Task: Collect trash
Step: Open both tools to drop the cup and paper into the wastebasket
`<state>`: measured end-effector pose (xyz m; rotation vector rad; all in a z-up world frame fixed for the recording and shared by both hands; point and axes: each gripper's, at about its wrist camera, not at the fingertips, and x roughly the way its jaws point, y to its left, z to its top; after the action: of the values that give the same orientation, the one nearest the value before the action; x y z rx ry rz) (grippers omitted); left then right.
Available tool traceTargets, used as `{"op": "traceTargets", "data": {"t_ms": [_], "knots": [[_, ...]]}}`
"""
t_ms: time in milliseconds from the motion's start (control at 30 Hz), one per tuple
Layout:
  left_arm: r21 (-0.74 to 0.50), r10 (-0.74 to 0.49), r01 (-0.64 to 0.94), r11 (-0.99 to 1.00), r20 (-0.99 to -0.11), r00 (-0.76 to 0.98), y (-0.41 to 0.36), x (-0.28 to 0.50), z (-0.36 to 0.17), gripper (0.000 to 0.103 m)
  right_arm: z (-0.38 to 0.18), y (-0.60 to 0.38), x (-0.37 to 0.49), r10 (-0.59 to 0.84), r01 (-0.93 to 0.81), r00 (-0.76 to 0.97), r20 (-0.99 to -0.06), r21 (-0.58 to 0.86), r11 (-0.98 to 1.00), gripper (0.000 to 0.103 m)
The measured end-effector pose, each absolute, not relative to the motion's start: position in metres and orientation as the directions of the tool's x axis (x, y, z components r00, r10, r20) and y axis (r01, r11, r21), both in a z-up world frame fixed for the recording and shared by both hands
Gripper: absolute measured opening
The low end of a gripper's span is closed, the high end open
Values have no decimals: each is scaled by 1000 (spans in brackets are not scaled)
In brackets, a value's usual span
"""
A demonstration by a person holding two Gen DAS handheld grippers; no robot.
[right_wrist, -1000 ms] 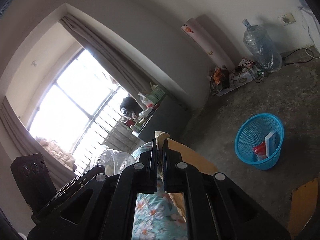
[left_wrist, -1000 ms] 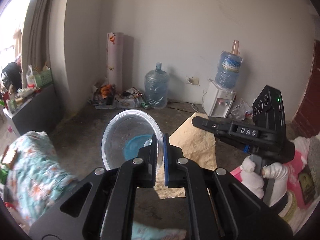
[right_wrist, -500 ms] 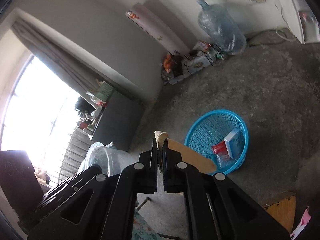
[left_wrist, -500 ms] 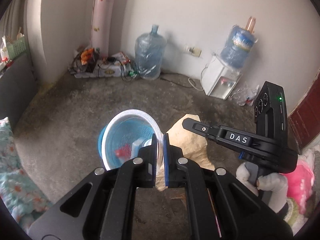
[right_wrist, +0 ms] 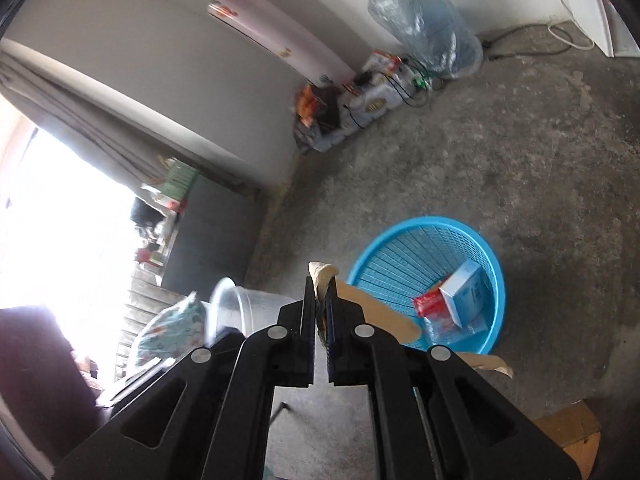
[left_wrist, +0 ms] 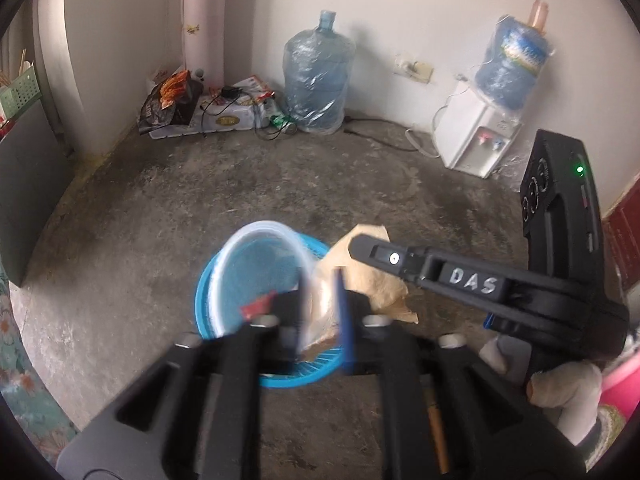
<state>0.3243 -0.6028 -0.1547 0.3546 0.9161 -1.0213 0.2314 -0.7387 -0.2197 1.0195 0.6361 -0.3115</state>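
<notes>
Basket (right_wrist: 404,248) holds blue box (right_wrist: 466,294), red wrapper (right_wrist: 430,304); left tool (left_wrist: 322,312) spread beside clear cup (left_wrist: 260,276); right tool (right_wrist: 319,312) pinching brown paper (right_wrist: 320,274).

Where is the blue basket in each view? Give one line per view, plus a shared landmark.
Left wrist: the blue basket sits low centre on the floor, mostly hidden behind the clear plastic cup and the left gripper.
Right wrist: lower right, open to view, holding a white box.
Shared landmark: the big water jug by the wall.
</notes>
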Motion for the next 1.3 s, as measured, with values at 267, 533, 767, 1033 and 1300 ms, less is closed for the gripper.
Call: {"op": "traceTargets", "data": {"t_ms": [267,533,767,1033,1300], "knots": [[-178,-589,808,562,-771,240,-588,338,-152,44,-250,-739,217,40,573,759,-650,696,433,28],[-238,-662,803,547,-710,241,-543,319,-84,48,-212,-707,176,-1,513,825,-565,749,419,28],[-213,-745,843,494,-603,285,-466,265,11,67,-144,-621,142,-28,465,845,-534,708,532,45],[-222,-779,818,530,-509,367,-353,205,84,79,-65,-512,115,-18,341,862,-507,553,760,71],[-209,-718,718,664,-446,535,-218,170,106,79,-25,-444,99,-34,263,882,-469,432,863,88]]}}
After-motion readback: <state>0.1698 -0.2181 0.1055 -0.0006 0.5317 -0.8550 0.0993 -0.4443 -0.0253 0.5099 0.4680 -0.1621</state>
